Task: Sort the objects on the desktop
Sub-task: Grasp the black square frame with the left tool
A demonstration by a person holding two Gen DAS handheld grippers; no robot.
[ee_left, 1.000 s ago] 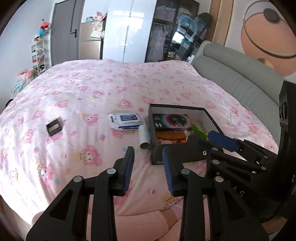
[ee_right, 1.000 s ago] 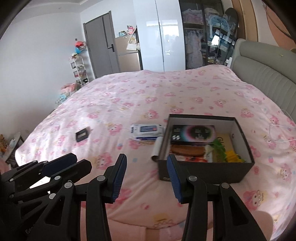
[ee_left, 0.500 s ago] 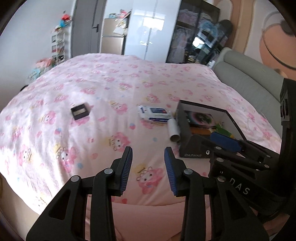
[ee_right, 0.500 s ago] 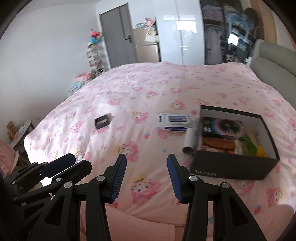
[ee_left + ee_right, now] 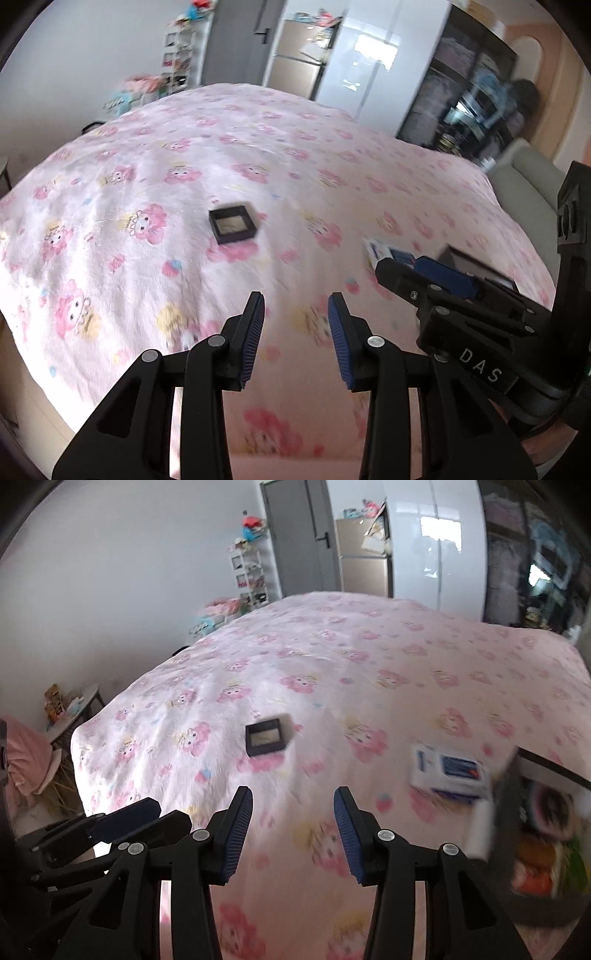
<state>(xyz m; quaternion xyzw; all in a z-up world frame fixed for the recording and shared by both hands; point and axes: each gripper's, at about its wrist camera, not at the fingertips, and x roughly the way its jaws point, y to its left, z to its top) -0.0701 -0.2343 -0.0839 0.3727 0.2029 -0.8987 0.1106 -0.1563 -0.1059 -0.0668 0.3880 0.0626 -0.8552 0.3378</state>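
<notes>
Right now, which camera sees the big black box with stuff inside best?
The right wrist view: the black box shows its open top and colourful things inside, though blurred. In the left wrist view the right gripper hides nearly all of it; only a dark edge shows.

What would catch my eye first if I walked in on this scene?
Probably the pink cartoon-print bedspread filling the room, with a small black square box lying alone at its middle. Nearer you, two open black grippers with blue pads, left and right, hover empty, and a white-and-blue wipes pack lies beside a black storage box at right.
</notes>
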